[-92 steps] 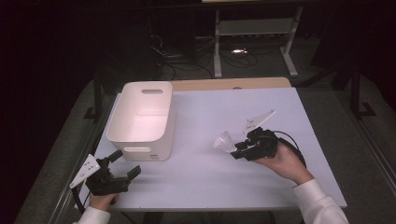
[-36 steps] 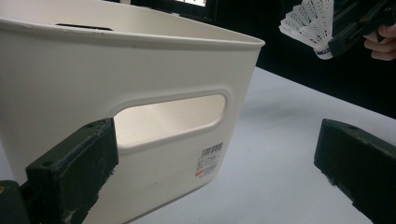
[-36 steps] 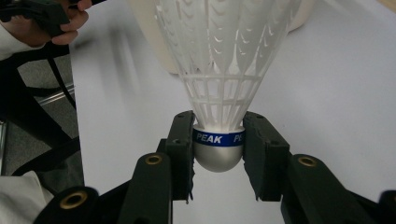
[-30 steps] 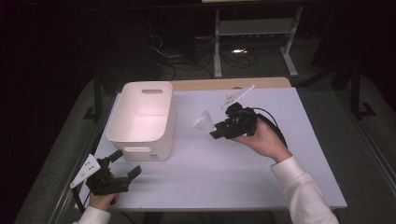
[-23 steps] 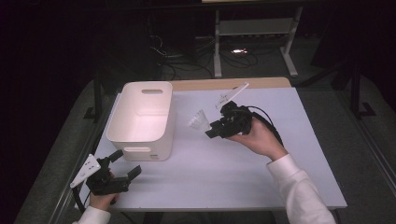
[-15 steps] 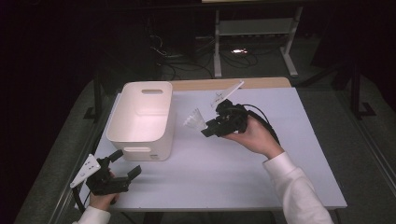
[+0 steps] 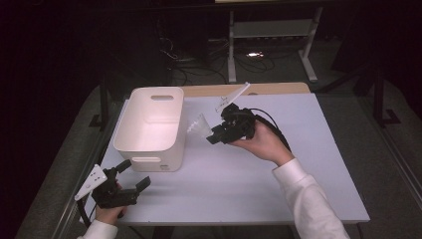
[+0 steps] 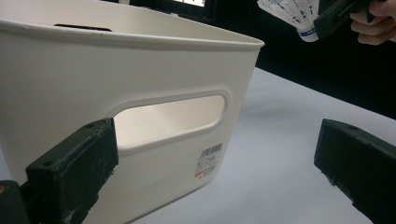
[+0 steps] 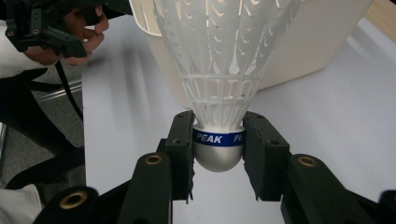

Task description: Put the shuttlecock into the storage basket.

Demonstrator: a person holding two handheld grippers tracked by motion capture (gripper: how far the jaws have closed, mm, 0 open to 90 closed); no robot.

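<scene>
right gripper (image 9: 218,154) clamped on shuttlecock (image 9: 219,70) base just beside white bin (image 7: 152,124) rim, left gripper (image 7: 130,177) agape near bin's handle wall, apart on table (image 7: 239,184).

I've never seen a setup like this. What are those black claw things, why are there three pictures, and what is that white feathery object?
No machine works here: a person holds a hand-held clamp in each hand. The high view looks down on the table; the other two come from cameras riding on each tool, looking along its jaws. On the table stands a white plastic bin with handle slots. The right tool is shut on the cork of a white shuttlecock, held in the air beside the bin's rim. The left tool, near the table's front corner, is open and holds nothing.
</scene>
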